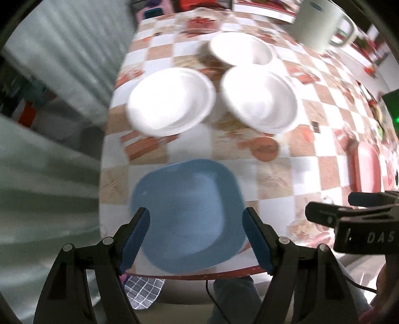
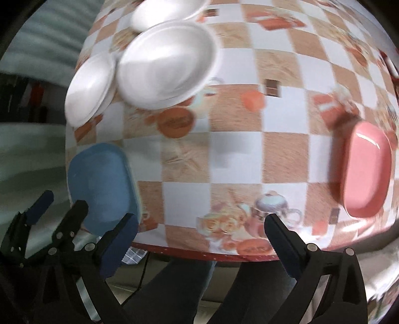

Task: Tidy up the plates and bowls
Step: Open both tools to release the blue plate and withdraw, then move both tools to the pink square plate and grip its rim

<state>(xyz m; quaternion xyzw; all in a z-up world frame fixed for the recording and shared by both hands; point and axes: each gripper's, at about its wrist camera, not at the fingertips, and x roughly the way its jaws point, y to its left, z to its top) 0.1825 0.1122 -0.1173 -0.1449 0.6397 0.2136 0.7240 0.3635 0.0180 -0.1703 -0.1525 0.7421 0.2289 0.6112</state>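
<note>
both grippers point down over the near edge of the tabletop (image 2: 237, 154), which wears a checked cloth printed with teapots and cups. the left gripper (image 1: 195, 239) stands with its jaws well apart and grips nothing; the blue plate (image 1: 187, 214) lies flat on the cloth below and between its blue pads, by the near left corner, and the pads do not press on it. the right gripper (image 2: 200, 245) is spread wide and is empty too, hanging above bare cloth at the red-trimmed edge, to the right of the blue plate. from the left wrist view its black body shows low on the right. a pink plate (image 2: 366, 172) lies well apart, toward the right side of the tabletop. further in sit the white dishes: a white plate (image 1: 170, 102) on the left, just beside a white bowl (image 1: 260, 98), and behind them a second white bowl (image 1: 240, 48), close to the first. the pictures are blurred, so whether these touch i cannot tell. farthest back on the right stands a large white mug (image 1: 321, 22).
</note>
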